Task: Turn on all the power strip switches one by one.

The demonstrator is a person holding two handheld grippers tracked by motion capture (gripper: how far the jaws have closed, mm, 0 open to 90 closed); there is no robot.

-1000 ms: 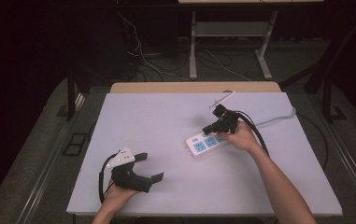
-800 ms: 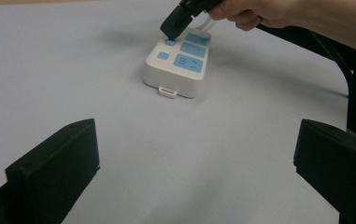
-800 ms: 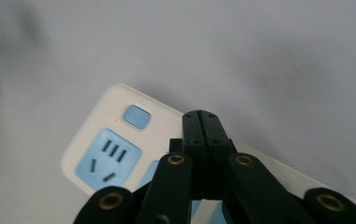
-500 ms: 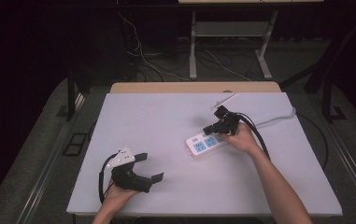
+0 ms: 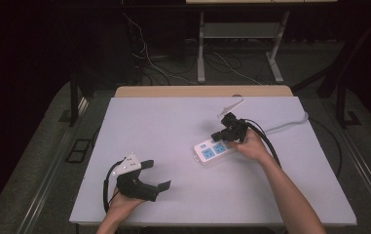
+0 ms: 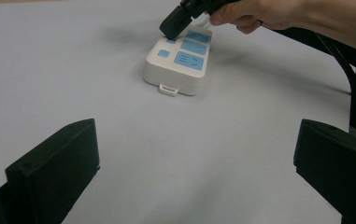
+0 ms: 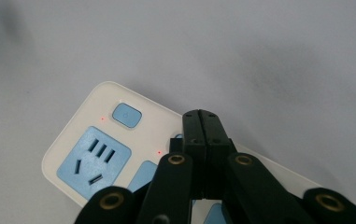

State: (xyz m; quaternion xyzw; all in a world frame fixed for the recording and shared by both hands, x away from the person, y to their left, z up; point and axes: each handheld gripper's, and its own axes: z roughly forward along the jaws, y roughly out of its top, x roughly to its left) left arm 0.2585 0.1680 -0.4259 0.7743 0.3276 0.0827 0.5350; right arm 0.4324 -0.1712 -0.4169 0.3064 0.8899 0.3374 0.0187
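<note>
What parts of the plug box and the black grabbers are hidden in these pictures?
- Second blue button on the power strip: right gripper view, covered by the right gripper.
- Strip's far end: left gripper view, behind the hand.
- Left gripper jaws: left gripper view, cut off at the bottom.
- Socket markings: high view, too small.

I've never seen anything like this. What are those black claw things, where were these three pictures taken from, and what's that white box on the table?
A person holds a hand-operated claw, a gripper, in each hand. One picture looks down from above the table; the other two come from cameras riding on each gripper. The white box is a power strip with blue sockets and buttons. The right gripper, jaws shut and holding nothing, points its tip at a button on the strip. The left gripper rests apart near the table's front, jaws wide open and empty.
</note>
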